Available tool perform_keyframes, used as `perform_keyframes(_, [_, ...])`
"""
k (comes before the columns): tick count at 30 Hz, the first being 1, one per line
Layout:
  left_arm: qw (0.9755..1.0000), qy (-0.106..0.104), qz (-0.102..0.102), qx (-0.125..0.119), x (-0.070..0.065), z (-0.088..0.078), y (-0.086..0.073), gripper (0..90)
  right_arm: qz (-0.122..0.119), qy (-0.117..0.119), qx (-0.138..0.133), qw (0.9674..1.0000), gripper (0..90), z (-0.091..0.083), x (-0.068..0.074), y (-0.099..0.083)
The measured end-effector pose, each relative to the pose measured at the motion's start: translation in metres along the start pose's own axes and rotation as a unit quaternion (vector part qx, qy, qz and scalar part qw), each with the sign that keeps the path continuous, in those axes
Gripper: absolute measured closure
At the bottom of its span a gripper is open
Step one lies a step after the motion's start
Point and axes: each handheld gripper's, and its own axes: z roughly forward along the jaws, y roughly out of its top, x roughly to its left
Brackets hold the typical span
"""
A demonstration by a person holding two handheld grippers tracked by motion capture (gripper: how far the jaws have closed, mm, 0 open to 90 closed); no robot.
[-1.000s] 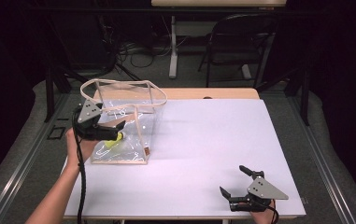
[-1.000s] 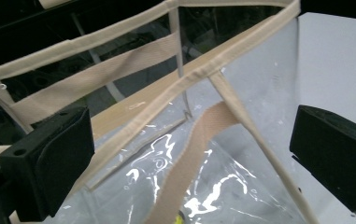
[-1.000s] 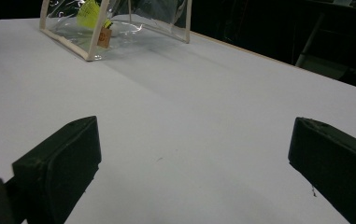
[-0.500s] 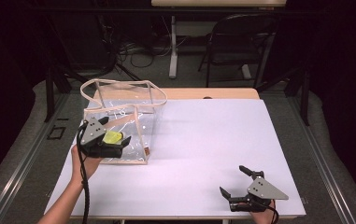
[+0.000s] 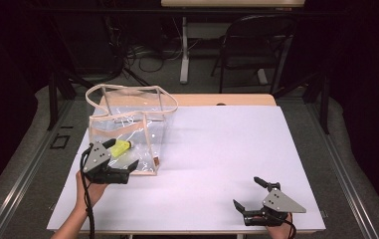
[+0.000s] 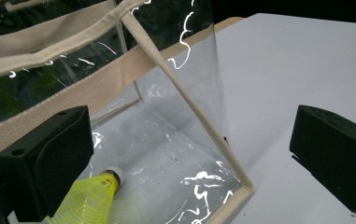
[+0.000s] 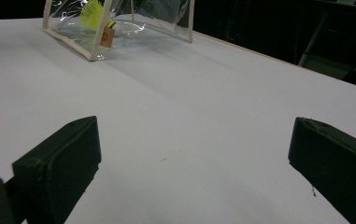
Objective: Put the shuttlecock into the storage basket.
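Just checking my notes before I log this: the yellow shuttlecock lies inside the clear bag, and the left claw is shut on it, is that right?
Not quite. The yellow shuttlecock does lie inside the clear bag, but the left claw is open, not shut on it: the left gripper view shows its jaws spread wide, outside the bag's wall.

White desk [image 5: 227, 149] with a pale wooden strip [image 5: 236, 100] along its far edge, standing on grey carpet [image 5: 356, 149] in a dark room lit from above. Behind the desk, a black folding chair [image 5: 254, 50] beside a white table leg [image 5: 184, 50] that rises to a pale tabletop [image 5: 232, 2] at the upper edge, with loose cables [image 5: 142, 55] lying on the floor to the left. Metal rails [image 5: 343, 174] run along both sides of the desk, and the surroundings beyond fall into darkness.
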Motion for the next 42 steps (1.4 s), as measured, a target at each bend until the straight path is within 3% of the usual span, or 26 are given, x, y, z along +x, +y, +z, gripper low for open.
perform_keyframes(11, [0.9995, -0.027, -0.006, -0.015, -0.010, -0.008, -0.021, 0.0, -0.001, 0.001, 0.000, 1.0000, 2.0, 0.001, 0.001, 0.000])
perform_keyframes(26, [0.9991, -0.038, -0.017, -0.012, -0.025, -0.010, -0.055, 0.0, 0.001, 0.002, 0.004, 1.0000, 2.0, 0.002, 0.002, 0.000])
perform_keyframes(37, [0.9986, -0.045, -0.025, -0.007, -0.036, -0.010, -0.072, 0.0, -0.001, 0.001, 0.004, 1.0000, 2.0, 0.002, 0.003, 0.000])
perform_keyframes(40, [0.9989, -0.045, -0.015, 0.000, -0.041, -0.010, -0.075, 0.0, -0.002, 0.003, 0.005, 1.0000, 2.0, 0.002, 0.003, 0.000])
perform_keyframes(42, [0.9988, -0.045, -0.022, -0.003, -0.043, -0.012, -0.078, 0.0, -0.003, 0.003, 0.005, 1.0000, 2.0, 0.002, 0.003, 0.000])
